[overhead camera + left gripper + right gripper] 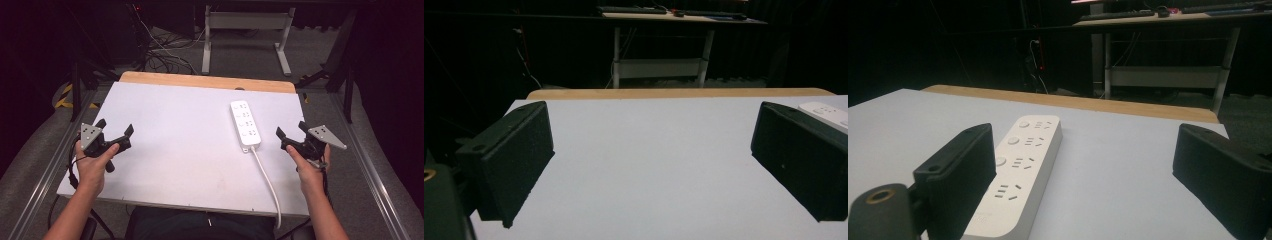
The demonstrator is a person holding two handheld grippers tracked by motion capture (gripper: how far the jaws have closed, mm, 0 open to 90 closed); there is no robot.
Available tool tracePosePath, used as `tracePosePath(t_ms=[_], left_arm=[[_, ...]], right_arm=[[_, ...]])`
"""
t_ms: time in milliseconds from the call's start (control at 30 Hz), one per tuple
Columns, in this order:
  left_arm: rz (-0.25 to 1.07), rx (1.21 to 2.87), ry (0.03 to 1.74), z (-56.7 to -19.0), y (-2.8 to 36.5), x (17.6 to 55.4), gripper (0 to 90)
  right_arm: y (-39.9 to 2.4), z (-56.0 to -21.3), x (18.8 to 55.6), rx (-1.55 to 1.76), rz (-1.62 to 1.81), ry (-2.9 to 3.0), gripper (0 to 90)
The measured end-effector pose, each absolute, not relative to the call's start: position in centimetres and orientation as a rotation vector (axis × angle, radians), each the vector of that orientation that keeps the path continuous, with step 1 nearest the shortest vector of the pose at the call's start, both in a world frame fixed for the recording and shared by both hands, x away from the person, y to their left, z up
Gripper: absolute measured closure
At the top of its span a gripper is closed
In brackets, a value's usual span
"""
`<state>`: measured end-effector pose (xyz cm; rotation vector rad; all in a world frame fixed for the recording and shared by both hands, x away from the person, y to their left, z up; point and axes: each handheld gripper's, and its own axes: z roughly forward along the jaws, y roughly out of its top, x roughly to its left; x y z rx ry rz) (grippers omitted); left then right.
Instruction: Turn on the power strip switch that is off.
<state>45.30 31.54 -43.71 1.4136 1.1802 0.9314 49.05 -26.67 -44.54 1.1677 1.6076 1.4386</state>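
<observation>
My left tool (116, 131) hangs over the desk's (180, 150) left edge, jaws spread wide with nothing between them. My right tool (291, 131) sits near the right edge, jaws equally wide apart and empty. Just beside it, toward the middle, lies the white power strip (245, 125), its cord (267, 180) running off the near edge.

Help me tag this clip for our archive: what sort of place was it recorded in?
Probably a lab or recording studio, not a home. A white work table bears just a power strip, dark curtains surround it, loose cables lie on the floor, and a desk with keyboards stands behind.
</observation>
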Motion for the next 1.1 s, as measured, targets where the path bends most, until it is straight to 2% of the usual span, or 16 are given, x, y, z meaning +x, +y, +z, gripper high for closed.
tracePosePath(t_ms=[267, 367, 500, 833, 1100], left_arm=[[0.931, 1.417, 1.178, -43.7, 31.55, 45.27, 4.1], [0.929, 1.417, 1.179, -43.7, 31.54, 45.28, 4.2], [0.928, 1.419, 1.177, -43.7, 31.52, 45.29, 4.3], [0.926, 1.418, 1.173, -43.71, 31.46, 45.34, 4.4], [0.925, 1.42, 1.171, -43.75, 31.4, 45.38, 4.7]], right_arm=[[-26.66, -44.5, 49.01, 1.163, 1.441, 1.605, 11.3], [-26.66, -44.49, 48.99, 1.159, 1.442, 1.606, 14.1], [-26.71, -44.42, 48.89, 1.149, 1.462, 1.606, 23.7], [-26.56, -44.16, 48.51, 1.082, 1.468, 1.62, 61.4], [-26.3, -43.94, 48.41, 1.048, 1.453, 1.647, 84.6]])
